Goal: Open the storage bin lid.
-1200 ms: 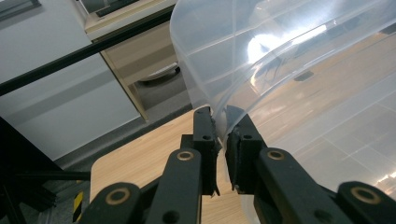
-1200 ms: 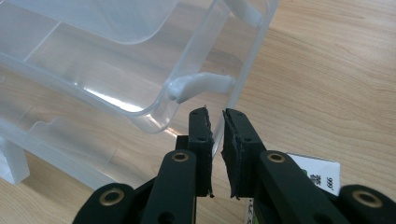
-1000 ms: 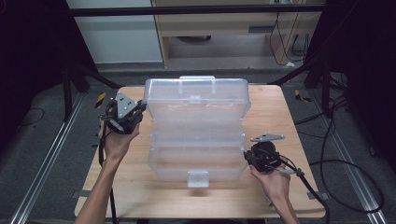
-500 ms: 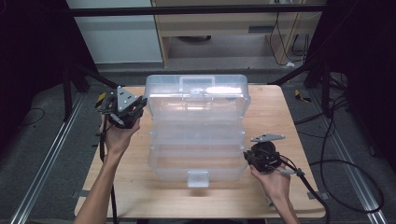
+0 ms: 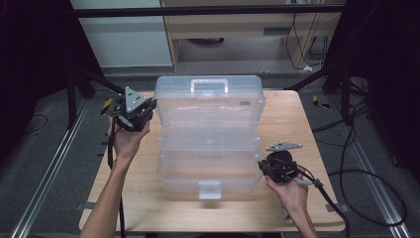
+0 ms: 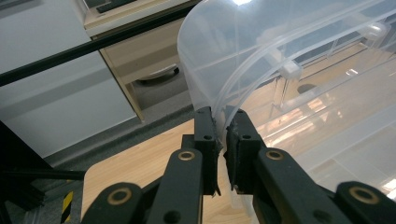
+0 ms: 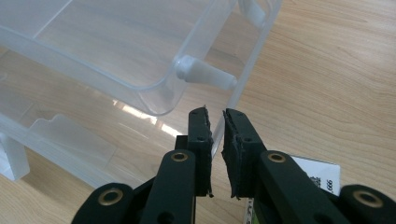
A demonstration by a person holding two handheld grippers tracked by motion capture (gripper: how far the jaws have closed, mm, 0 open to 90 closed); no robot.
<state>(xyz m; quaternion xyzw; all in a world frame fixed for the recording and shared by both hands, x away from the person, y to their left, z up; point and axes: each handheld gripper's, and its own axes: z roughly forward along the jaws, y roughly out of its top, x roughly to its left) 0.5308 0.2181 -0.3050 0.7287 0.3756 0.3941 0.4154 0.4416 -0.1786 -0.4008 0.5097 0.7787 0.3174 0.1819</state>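
A clear plastic tiered organiser box (image 5: pixel 208 163) stands opened out on the wooden table (image 5: pixel 302 119). Its lid (image 5: pixel 208 106) is raised at the back, and the trays step down toward me. My left gripper (image 5: pixel 151 106) is at the lid's left corner; in the left gripper view its jaws are shut on the lid's (image 6: pixel 243 46) thin rim, left gripper (image 6: pixel 222 116). My right gripper (image 5: pixel 262 166) sits at the base's right front corner. In the right gripper view the right gripper (image 7: pixel 215 116) pinches the clear side wall (image 7: pixel 254 60) of the base.
The lid carries a carry handle (image 5: pixel 209 85), and a latch tab (image 5: pixel 209 189) hangs at the base's front. A white label (image 7: pixel 317 172) lies on the table under my right gripper. Cables (image 5: pixel 366 198) trail off the table's right side. A cabinet (image 5: pixel 237 34) stands behind.
My left hand has lifted slightly and the lid has swung further up and back with it. My right gripper has stayed put on the base.
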